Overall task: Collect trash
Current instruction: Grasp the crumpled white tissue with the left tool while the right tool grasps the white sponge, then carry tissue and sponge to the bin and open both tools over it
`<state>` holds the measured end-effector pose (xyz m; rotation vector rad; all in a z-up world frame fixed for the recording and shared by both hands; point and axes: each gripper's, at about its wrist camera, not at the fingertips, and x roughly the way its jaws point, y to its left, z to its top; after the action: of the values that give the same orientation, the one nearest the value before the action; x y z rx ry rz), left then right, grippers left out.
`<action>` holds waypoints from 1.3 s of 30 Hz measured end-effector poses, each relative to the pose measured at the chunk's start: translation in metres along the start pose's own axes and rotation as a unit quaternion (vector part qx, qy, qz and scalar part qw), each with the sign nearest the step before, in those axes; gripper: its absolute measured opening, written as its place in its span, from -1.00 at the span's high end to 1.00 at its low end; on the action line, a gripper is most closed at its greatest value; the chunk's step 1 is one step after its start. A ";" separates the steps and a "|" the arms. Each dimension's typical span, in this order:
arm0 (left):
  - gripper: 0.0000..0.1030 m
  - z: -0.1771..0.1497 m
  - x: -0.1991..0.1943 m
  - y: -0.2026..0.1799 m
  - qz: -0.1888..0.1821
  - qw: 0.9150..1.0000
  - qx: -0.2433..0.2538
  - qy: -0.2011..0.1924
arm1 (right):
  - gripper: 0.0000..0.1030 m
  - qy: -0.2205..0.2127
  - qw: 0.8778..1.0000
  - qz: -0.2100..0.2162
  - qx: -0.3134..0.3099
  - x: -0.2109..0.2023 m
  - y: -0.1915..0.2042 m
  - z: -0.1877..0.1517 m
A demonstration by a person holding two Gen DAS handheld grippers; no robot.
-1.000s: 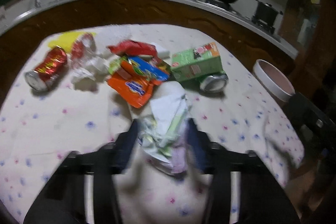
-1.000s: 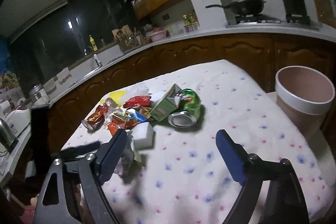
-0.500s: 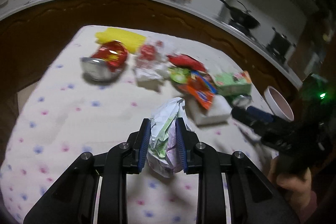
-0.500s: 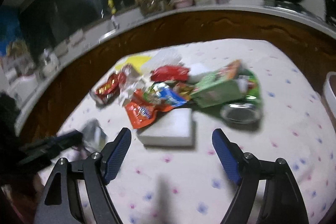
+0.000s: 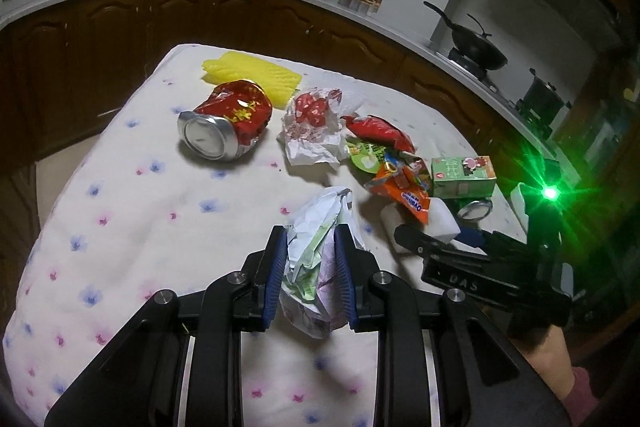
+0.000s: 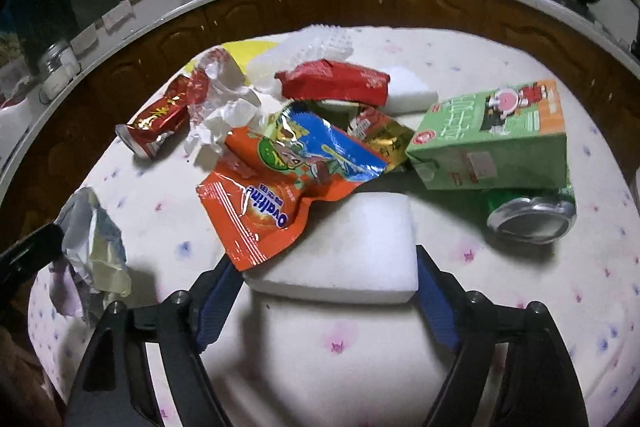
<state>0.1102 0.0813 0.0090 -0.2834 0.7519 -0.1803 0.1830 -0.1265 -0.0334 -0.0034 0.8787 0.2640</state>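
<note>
White foam, the block (image 6: 340,243) on the flowered tablecloth (image 6: 520,291) looks light and squashy, so a gentle squeeze across its two side faces should carry it. The right gripper (image 6: 324,303) straddles it with jaws wide, pads beside those faces but not pressing. An orange wrapper (image 6: 260,203) overlaps its far corner and may drag along. The left gripper (image 5: 310,275) pinches a crumpled wrapper (image 5: 316,247), thin and limp, above the cloth.
</note>
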 end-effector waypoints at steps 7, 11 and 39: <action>0.55 0.007 -0.009 -0.028 -0.025 0.999 0.020 -0.017 | -0.58 -0.028 0.999 0.027 0.014 -0.040 -0.019 -0.011; 0.55 0.011 -0.005 -0.055 -0.048 0.998 0.038 -0.016 | -0.58 -0.047 0.998 0.030 0.031 -0.068 -0.036 -0.021; 0.55 0.028 0.064 -0.302 -0.197 0.965 0.175 0.013 | -0.59 -0.155 0.958 -0.120 0.211 -0.205 -0.272 -0.073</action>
<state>0.1576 -0.2159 0.0829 -0.0895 0.6702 -0.6872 0.0651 -0.4444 0.0475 0.3186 0.6002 -0.1527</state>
